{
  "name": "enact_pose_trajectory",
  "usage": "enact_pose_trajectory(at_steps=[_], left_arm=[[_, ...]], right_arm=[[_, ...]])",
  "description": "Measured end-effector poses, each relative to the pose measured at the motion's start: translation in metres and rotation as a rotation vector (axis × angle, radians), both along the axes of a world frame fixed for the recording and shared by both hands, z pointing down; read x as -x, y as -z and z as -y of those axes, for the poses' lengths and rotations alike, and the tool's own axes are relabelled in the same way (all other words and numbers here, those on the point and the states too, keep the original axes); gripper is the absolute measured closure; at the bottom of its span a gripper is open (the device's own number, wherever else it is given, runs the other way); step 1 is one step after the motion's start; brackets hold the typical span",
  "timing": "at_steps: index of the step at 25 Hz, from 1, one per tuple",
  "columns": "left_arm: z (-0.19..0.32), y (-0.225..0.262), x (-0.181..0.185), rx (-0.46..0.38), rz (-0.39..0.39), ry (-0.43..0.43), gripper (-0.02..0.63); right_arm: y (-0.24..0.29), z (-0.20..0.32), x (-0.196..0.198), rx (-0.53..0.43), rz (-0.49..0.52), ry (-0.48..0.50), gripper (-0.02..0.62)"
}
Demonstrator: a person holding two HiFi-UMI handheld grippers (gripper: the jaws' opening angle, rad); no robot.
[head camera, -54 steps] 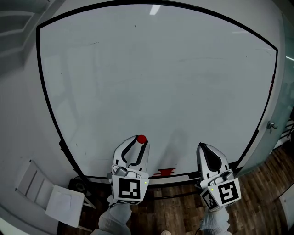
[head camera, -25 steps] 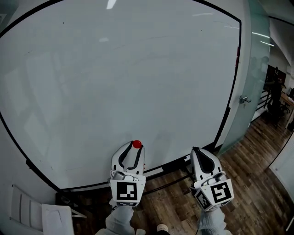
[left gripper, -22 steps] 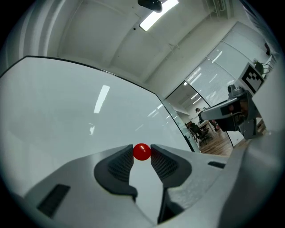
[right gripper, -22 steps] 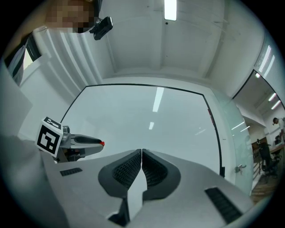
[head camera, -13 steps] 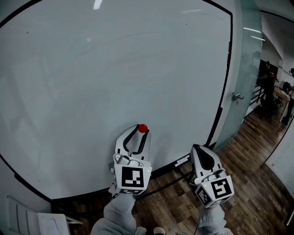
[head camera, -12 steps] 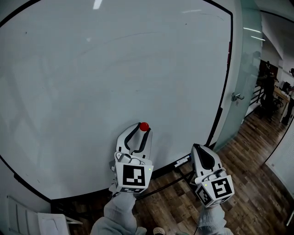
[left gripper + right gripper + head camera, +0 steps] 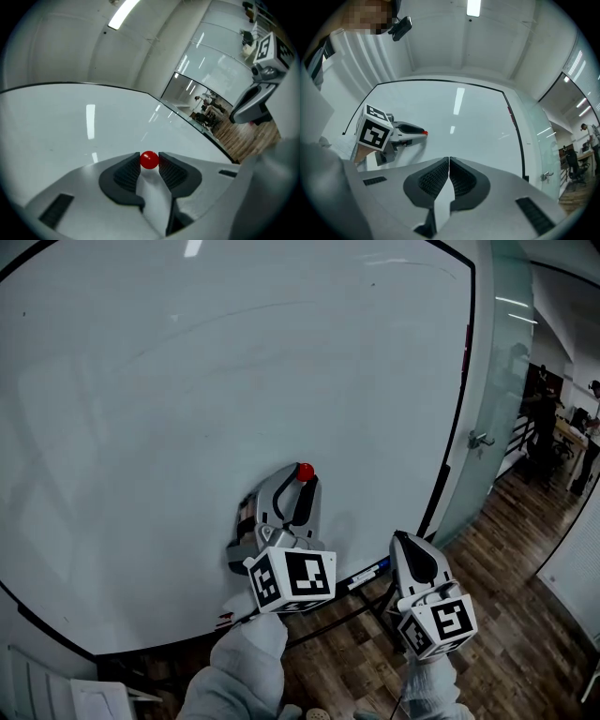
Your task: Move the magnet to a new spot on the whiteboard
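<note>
Magnet (image 7: 149,160) is pinched between my left gripper (image 7: 302,476) fingers, low on the whiteboard (image 7: 234,352). Right gripper (image 7: 449,161) hangs below the whiteboard, jaws together. Mid-carry, I reckon. Next: seat it flat somewhere fresh, then release.

Entry: magnet (image 7: 149,160) sat between left gripper (image 7: 302,480) jaws, apparently against whiteboard (image 7: 187,381), toward its 6 o'clock edge. Right gripper (image 7: 410,545) stood at 4 o'clock from it; door handle (image 7: 481,439) at 3 o'clock.
</note>
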State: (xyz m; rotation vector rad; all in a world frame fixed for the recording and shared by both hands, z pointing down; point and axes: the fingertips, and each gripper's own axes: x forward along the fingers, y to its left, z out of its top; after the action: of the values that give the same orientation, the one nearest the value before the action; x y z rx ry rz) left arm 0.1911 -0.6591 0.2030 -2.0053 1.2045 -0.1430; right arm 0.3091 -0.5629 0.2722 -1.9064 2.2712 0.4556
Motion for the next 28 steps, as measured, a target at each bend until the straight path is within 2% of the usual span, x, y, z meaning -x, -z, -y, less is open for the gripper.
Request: enact_pose_trajectory(at_steps=[5, 9, 15, 25, 28], left_arm=[[0.008, 0.000, -0.009, -0.035, 0.065, 0.064, 0.479], [0.016, -0.007, -0.010, -0.040, 0.146, 0.151, 0.480], [0.018, -0.008, -0.010, -0.049, 0.193, 0.212, 0.480], [0.018, -0.011, -0.011, -0.046, 0.221, 0.206, 0.473], [0.018, -0.014, -0.014, -0.030, 0.230, 0.188, 0.423]], right_arm=[[0.001, 0.007, -0.006, 0.002, -0.002, -0.002, 0.568], [0.000, 0.009, -0.006, 0.001, 0.002, 0.004, 0.568], [-0.002, 0.008, -0.008, 0.004, 0.010, 0.001, 0.568], [-0.004, 0.004, -0.009, 0.013, 0.009, -0.007, 0.568], [-0.003, 0.002, -0.008, 0.011, 0.006, -0.011, 0.568]])
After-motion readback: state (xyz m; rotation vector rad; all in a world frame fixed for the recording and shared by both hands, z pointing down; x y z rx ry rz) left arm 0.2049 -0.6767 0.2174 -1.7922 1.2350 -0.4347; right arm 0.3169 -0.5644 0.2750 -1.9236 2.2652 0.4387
